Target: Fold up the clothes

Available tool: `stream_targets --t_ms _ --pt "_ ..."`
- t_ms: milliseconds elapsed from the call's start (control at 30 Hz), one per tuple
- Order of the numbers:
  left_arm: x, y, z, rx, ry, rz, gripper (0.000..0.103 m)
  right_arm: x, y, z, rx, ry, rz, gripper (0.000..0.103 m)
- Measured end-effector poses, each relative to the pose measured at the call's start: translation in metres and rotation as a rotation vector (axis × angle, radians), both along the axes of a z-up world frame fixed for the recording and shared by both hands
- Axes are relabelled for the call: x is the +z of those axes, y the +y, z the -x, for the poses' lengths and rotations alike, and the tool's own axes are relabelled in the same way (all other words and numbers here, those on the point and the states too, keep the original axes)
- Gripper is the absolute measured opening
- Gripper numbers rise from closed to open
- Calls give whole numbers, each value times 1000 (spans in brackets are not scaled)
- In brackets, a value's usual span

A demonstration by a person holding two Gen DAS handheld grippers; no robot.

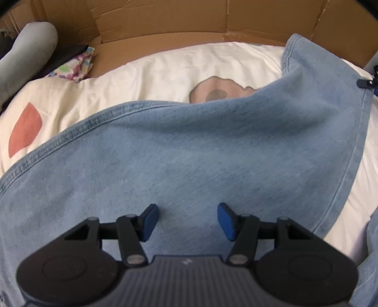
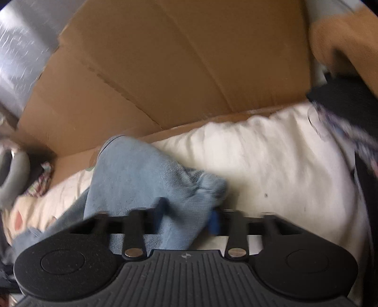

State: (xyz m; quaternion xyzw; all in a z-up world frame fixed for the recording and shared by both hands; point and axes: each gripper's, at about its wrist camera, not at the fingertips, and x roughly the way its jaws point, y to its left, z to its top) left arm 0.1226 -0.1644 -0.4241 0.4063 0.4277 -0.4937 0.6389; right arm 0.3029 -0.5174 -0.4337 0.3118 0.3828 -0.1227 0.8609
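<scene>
Folding blue cloth point(image 1: 189, 146) on bed point(image 1: 165, 68).
Right gripper point(image 2: 189, 217) clenched on corner; left gripper point(image 1: 187, 222) released, hem running leftward beyond jaws.

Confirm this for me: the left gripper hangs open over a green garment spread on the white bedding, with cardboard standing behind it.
Wrong on the colour only. The left wrist view shows the left gripper open over a light blue denim garment, not a green one. It does lie on the white bedding, and the cardboard stands behind it.
</scene>
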Motion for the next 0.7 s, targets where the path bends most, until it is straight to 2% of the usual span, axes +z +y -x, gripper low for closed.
stream_targets --t_ms 133,333,433,700 --pt "-1 0 1 -14 -12 2 61 14 5 4 20 -12 42 6" --pt "0 -3 0 -7 -28 10 62 44 7 22 23 -40 105 5" --pt "1 -5 0 -8 -37 15 61 53 5 37 -5 -45 98 4" --pt "5 -4 -5 7 -45 20 61 53 16 80 -71 -22 101 3"
